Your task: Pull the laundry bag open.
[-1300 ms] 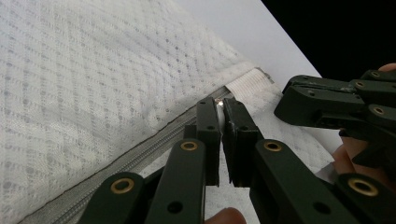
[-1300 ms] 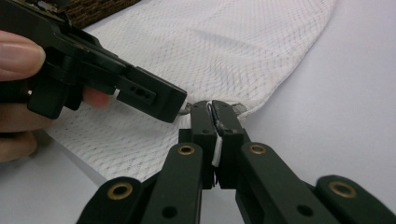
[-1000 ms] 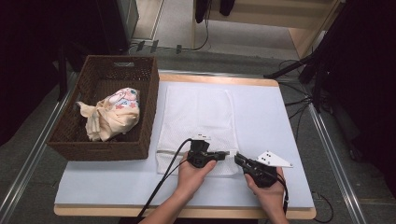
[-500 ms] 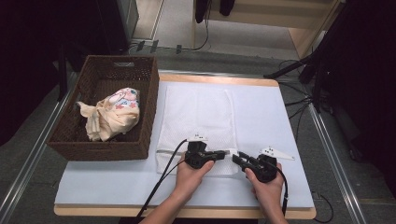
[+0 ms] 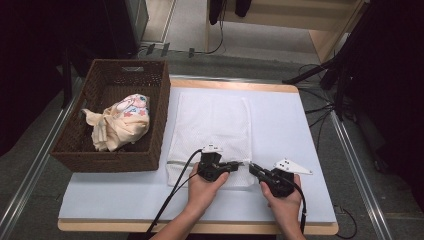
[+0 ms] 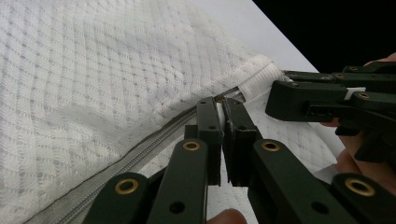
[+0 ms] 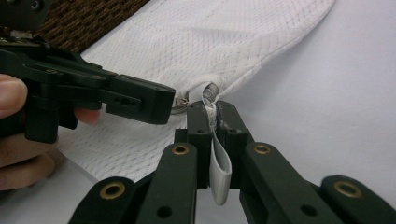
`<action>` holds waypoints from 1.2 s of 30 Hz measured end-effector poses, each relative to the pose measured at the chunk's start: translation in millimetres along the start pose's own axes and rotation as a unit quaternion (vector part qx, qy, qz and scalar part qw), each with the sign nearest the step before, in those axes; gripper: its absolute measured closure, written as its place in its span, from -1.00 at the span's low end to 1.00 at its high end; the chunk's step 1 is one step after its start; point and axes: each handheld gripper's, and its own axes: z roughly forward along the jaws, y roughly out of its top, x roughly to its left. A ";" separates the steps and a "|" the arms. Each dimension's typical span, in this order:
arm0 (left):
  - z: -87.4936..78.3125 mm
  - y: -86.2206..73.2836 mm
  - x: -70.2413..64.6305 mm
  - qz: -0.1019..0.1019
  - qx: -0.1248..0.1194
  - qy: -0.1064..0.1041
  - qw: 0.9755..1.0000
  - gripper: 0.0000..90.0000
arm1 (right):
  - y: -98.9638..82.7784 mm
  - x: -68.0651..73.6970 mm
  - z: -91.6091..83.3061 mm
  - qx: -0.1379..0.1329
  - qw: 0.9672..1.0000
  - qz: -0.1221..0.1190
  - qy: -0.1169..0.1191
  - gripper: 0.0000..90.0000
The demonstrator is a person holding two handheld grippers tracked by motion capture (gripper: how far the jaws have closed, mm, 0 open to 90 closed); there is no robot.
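Step in hand: by the look of it, opening the zip of the white mesh laundry bag (image 5: 210,130); both tools have taken their holds at the bag's near right corner, lower centre of the high view; the zip itself looks closed along the near edge

Bag: lies flat on the white table (image 5: 295,125), mid-frame; its zip (image 6: 140,151) runs from lower left toward the centre of the left gripper view

Left gripper (image 5: 239,164): jaws closed on the zip puller (image 6: 218,100) at the end of the zip, centre of its own view

Right gripper (image 5: 253,167): jaws have just been closing; now clamped on the white fabric tab (image 7: 218,163) at the bag's corner, the tab's loop hanging down between them

Pose: both hands low at the bottom edge of the high view, forearms coming up from below; the two tools point at each other, tips almost meeting

Next move, as I judge: right holds the corner firm; left draws the puller along the zip toward the frame's left; a slip off the small puller is the risk

Nearby: wicker basket (image 5: 75,150) at upper left, holding a bundled cream cloth (image 5: 120,122)
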 end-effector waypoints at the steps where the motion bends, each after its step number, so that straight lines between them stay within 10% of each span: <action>1: -0.2 -0.3 -0.1 0.001 0.002 0.001 1.000 0.95 | 0.0 0.1 -0.3 0.001 1.000 0.002 0.000 0.92; 28: -8.3 -5.9 2.7 0.012 -0.001 0.020 1.000 0.95 | 2.9 17.0 -1.6 0.003 0.999 -0.045 -0.016 0.97; 36: -17.1 -10.1 14.1 -0.034 -0.017 0.013 0.999 0.95 | 7.1 15.1 -11.4 -0.022 0.998 -0.042 -0.033 0.98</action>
